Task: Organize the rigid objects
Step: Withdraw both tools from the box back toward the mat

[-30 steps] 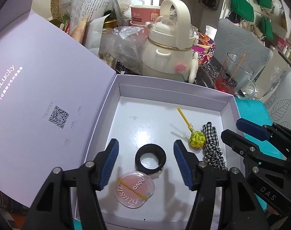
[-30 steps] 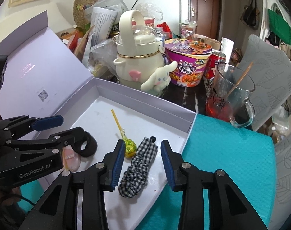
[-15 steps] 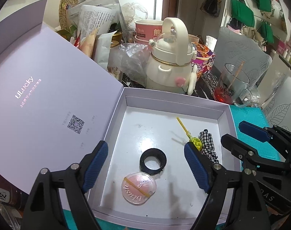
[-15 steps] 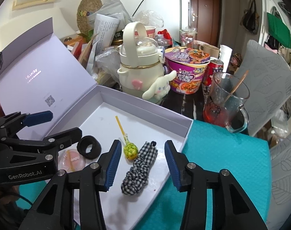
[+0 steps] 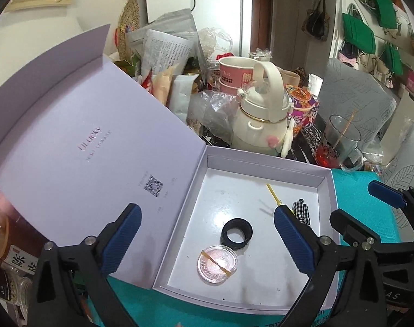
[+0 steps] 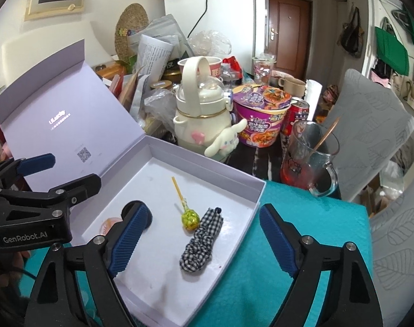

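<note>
Seen from the left wrist, the hinged lid (image 5: 70, 147) of a pale lilac gift box (image 5: 264, 160) stands open at nine o'clock, a printed square code on its inner face. The left gripper (image 5: 207, 237) hangs above the box with its jaws spread wide, just having opened further, and grips nothing. On the box floor between its blue pads, toward six o'clock, a black ring (image 5: 237, 233) lies flat, with a round clear blush compact (image 5: 217, 263) banded by a rubber loop just below it, the two close to touching. At three o'clock the yellow stick of a lollipop (image 5: 272, 193) shows above the right pad, beside a scrap of checked scrunchie (image 5: 302, 210).

From the right wrist, the left gripper's black frame fills nine o'clock. The right gripper (image 6: 200, 234) is also spread wide, its jaws just having opened, and holds nothing. Between its pads, at the centre, the green-wrapped lollipop (image 6: 190, 218) and the checked scrunchie (image 6: 203, 241) lie side by side on the box floor near its right wall. A cream kettle-shaped bottle (image 6: 198, 111) stands at twelve o'clock behind the box, a purple noodle bowl (image 6: 261, 117) to its right, and a glass mug (image 6: 310, 160) at two o'clock beside the teal mat (image 6: 302, 199).
</note>
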{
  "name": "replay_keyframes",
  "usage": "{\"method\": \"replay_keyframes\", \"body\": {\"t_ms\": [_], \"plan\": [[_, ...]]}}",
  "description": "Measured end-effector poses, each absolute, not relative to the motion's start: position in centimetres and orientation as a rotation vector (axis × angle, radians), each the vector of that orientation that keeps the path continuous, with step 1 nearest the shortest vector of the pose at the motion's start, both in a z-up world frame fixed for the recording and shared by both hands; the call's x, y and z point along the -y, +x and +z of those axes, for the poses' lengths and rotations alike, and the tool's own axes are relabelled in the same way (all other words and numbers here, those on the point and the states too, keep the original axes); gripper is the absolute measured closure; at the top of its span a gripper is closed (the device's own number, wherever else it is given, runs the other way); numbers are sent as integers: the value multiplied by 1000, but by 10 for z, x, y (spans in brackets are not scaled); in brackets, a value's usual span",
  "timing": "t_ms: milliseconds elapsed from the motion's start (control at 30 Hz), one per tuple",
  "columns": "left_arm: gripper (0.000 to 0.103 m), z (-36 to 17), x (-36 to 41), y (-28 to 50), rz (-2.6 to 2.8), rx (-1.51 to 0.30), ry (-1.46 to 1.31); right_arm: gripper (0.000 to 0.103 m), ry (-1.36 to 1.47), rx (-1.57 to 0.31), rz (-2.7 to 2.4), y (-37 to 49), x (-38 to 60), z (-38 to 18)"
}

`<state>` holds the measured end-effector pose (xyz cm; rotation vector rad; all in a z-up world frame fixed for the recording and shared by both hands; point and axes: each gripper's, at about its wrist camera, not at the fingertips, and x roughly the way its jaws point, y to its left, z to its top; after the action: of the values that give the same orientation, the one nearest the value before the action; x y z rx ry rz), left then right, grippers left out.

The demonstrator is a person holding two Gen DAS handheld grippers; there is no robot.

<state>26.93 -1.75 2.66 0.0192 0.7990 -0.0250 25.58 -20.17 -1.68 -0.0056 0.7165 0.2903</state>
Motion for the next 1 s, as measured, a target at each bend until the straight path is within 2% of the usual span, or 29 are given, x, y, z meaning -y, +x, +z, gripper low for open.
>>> {"method": "replay_keyframes", "body": {"t_ms": [500, 1000], "plan": [[4, 77, 11, 209, -40, -707, -1, 14, -48, -606, 265, 195, 205, 36], [4, 98, 2, 141, -28, -617, 21, 13, -50, -561, 275, 130, 202, 53]]}}
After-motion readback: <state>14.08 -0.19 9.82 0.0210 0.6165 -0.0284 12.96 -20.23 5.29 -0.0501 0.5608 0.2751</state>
